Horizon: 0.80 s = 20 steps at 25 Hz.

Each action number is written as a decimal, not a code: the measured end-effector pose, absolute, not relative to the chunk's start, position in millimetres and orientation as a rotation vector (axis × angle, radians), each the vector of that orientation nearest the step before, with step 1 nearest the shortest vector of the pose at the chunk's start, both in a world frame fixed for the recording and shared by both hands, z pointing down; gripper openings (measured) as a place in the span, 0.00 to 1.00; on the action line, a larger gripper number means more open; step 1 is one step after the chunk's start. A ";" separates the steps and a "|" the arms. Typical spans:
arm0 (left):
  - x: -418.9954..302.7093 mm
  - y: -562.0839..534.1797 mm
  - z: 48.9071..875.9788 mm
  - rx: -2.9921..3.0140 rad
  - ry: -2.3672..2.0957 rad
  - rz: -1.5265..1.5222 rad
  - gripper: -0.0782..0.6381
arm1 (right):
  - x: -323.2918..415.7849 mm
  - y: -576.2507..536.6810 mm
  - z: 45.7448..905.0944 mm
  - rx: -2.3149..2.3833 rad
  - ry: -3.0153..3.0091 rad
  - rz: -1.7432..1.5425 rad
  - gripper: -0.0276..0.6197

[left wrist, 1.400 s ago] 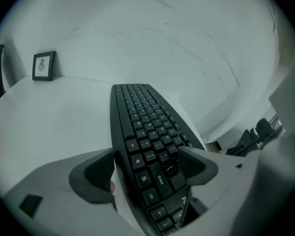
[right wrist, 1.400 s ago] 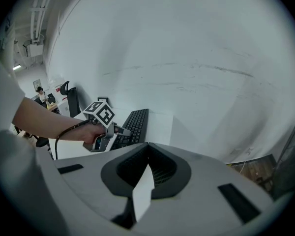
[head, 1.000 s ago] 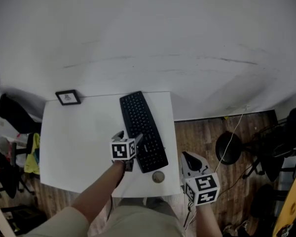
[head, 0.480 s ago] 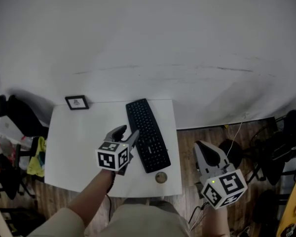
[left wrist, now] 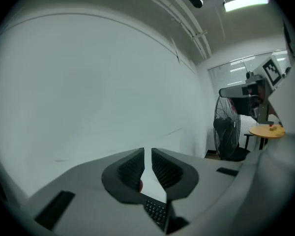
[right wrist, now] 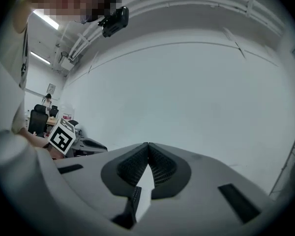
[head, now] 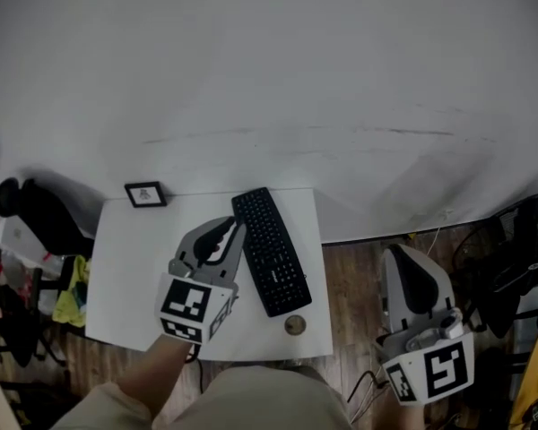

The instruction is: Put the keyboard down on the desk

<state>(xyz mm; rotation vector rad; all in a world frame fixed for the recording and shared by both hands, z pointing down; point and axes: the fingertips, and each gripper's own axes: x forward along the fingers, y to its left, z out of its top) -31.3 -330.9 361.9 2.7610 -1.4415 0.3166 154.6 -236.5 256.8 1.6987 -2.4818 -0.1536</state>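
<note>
Head view: keyboard (head: 271, 251) lies flat, angled, on the white bench (head: 134, 267); left hand-held gripper (head: 229, 229) just beside it; right hand-held gripper (head: 405, 260) off the bench.
Left gripper view: jaws closing, narrow gap, empty.
Right gripper view: jaws together, empty.

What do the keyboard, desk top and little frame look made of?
Keyboard: black plastic, matte, going by the moulded key rows. Desk: smooth white top, likely laminate or painted board; core not visible. Frame: dark border, pale insert; material too small to tell.
</note>
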 end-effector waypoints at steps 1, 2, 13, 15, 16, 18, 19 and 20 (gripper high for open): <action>-33.1 -327.9 350.8 2.778 -1.453 0.283 0.19 | 153.6 -232.7 250.0 1.705 -2.498 -0.168 0.08; -34.8 -324.5 340.9 2.791 -1.459 0.253 0.18 | 153.2 -229.0 244.5 1.711 -2.513 -0.180 0.08; -54.0 -284.3 304.3 2.879 -1.476 0.094 0.14 | 165.8 -208.5 258.5 1.749 -2.523 -0.136 0.08; -56.7 -282.2 312.5 2.857 -1.491 0.122 0.14 | 163.4 -210.0 265.8 1.730 -2.532 -0.115 0.08; -55.3 -280.2 316.9 2.855 -1.485 0.139 0.14 | 161.8 -211.0 269.5 1.719 -2.535 -0.104 0.08; -49.3 -275.1 327.8 2.851 -1.455 0.172 0.14 | 158.8 -213.4 277.5 1.697 -2.536 -0.082 0.08; -46.1 -272.8 334.6 2.846 -1.435 0.187 0.14 | 157.7 -214.6 282.3 1.687 -2.532 -0.070 0.08; -43.3 -271.0 341.5 2.838 -1.417 0.200 0.14 | 156.6 -216.1 287.6 1.675 -2.525 -0.057 0.08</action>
